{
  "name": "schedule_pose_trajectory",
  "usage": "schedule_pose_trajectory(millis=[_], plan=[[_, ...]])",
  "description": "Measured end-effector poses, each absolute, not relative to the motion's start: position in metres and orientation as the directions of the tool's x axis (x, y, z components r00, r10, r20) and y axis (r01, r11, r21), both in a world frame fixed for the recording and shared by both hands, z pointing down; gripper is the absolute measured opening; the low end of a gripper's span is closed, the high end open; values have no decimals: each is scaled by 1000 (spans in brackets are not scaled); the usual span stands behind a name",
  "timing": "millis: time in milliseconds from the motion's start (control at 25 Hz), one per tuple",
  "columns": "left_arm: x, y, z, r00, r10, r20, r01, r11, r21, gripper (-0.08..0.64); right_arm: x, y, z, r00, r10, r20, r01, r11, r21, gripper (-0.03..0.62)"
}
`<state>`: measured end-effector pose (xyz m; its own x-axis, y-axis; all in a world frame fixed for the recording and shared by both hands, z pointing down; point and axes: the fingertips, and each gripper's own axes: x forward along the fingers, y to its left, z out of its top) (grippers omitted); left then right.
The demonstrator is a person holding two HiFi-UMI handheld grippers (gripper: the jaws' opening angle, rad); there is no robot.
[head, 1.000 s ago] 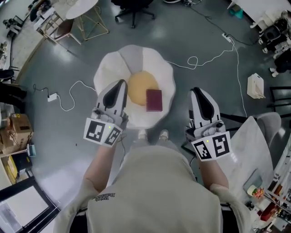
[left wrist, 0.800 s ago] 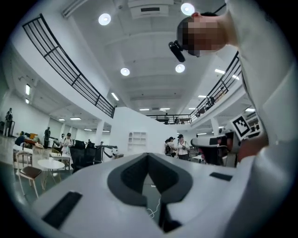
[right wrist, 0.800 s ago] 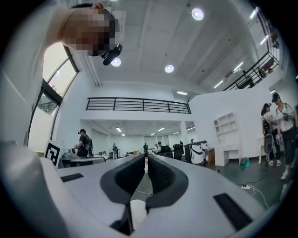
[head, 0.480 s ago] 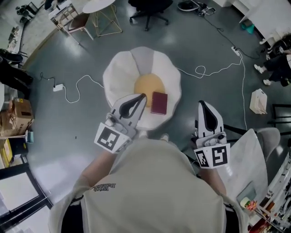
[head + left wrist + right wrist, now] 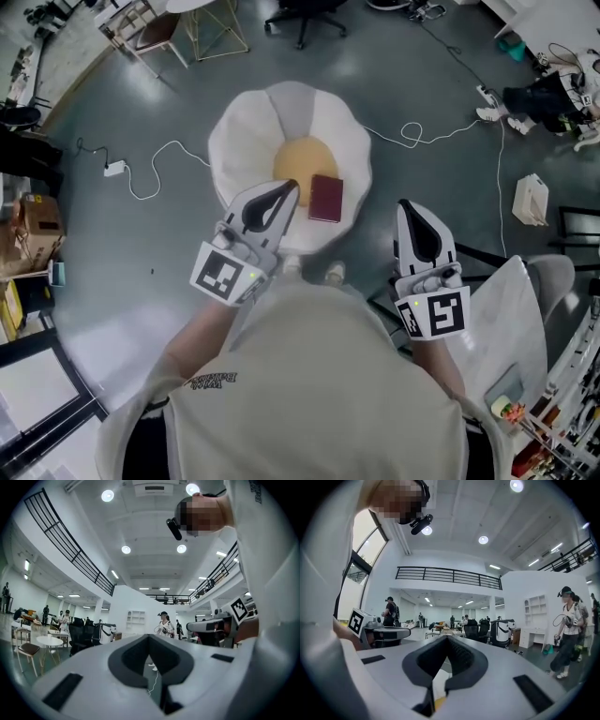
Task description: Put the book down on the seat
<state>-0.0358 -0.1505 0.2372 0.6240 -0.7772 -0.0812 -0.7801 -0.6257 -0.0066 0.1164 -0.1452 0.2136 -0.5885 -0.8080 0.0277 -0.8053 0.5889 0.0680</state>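
The slim dark-red book (image 5: 325, 198) lies flat on the white-and-yellow egg-shaped cushion seat (image 5: 246, 141), probably light and stiff, best pinched at an edge; left gripper (image 5: 287, 189) and right gripper (image 5: 406, 207) are closed, empty.

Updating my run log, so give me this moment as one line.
book: flat on seat, ungripped | left hand-held gripper: shut, empty, left of book | right hand-held gripper: shut, empty, clear of seat
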Motion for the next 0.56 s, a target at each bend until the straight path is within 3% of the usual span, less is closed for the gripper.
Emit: schedule_pose_trajectory(millis=[560], plan=[[-45,-146,248,609,-793,-24,-793,-609,-21,11,88,-136,236,-655,-746,118,-742,665,89,9]])
